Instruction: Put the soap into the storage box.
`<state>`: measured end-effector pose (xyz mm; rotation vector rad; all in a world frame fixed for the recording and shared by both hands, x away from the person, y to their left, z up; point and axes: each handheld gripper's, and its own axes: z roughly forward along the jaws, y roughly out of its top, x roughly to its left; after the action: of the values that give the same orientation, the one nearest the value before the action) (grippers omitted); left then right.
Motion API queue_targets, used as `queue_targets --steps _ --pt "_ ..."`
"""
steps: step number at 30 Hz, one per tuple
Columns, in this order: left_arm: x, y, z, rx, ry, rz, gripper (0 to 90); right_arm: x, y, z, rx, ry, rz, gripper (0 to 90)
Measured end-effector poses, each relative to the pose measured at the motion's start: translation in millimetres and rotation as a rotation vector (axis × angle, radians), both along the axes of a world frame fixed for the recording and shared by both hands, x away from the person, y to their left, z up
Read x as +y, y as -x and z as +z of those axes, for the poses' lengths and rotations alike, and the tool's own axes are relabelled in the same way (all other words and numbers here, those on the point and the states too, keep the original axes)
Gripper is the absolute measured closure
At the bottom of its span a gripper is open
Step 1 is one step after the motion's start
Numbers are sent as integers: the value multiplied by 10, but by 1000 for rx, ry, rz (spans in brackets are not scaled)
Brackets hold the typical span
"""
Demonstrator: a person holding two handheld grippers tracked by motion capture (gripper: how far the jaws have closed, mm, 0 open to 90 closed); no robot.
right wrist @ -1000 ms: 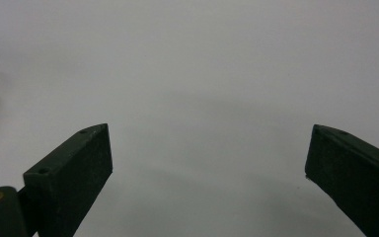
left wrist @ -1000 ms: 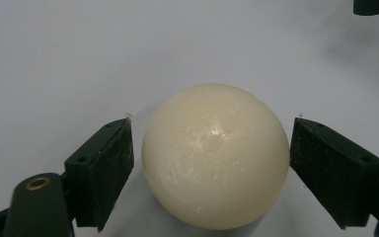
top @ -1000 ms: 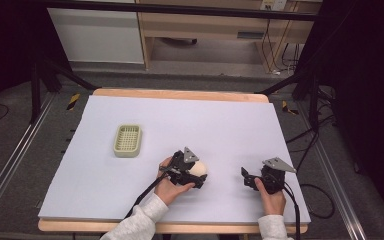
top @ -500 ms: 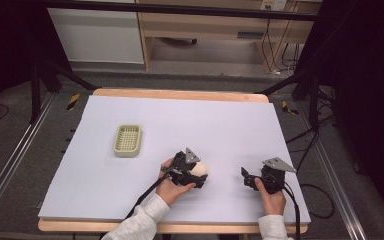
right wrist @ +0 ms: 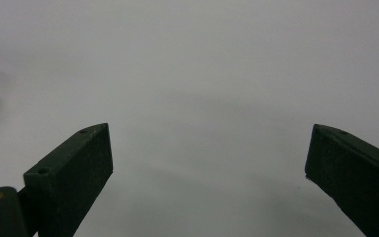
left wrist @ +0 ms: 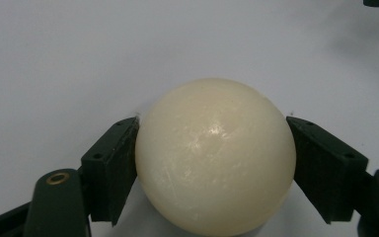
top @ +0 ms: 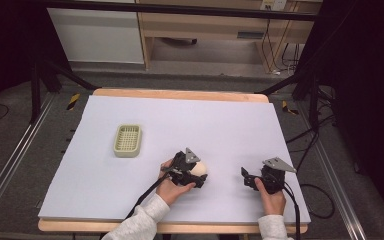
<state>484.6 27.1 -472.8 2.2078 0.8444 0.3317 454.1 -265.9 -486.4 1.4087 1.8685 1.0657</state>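
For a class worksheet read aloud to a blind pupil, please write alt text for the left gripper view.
A cream-coloured ball sits clamped between the two black jaws of the left gripper, one pressing on each side. Behind it lies a plain pale table surface.

- A cream-coloured ball (left wrist: 215, 155) sat at the centre of the left gripper view, large and close to the camera.
- The left gripper (left wrist: 212, 170) had its two black jaws pressed against the ball, one on each flank.
- Both jaws met the ball at about its widest part, with no gap visible on either side.
- The ball's surface was glossy, with a soft highlight and faint scuffs near its middle.
- Behind the ball lay a plain pale surface (left wrist: 79, 54), with a soft shadow towards the upper right.
- A brass-coloured pivot (left wrist: 57, 177) showed on the arm at lower left.
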Motion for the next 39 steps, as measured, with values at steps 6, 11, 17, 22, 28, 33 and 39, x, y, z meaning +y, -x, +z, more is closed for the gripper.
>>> queue_targets --steps 6,11,17,22,28,33,39 --pt "-2 4 2 -1 1 5 236 1 1 1 0 -1 -2 45" --pt "8 3 10 0 -5 2 236 3 4 4 4 -8 -1 45" --pt "28 9 25 -1 -3 4 237 2 3 4 4 -8 0 45" --pt "47 21 51 -3 4 4 237 -1 0 1 1 -2 0 45" --pt "77 32 87 -5 14 2 237 -1 0 0 0 0 0 45" --pt "112 48 129 -10 21 1 237 -1 0 0 0 -1 0 45" --pt "168 66 187 -21 24 1 237 -1 0 0 0 -1 0 45"
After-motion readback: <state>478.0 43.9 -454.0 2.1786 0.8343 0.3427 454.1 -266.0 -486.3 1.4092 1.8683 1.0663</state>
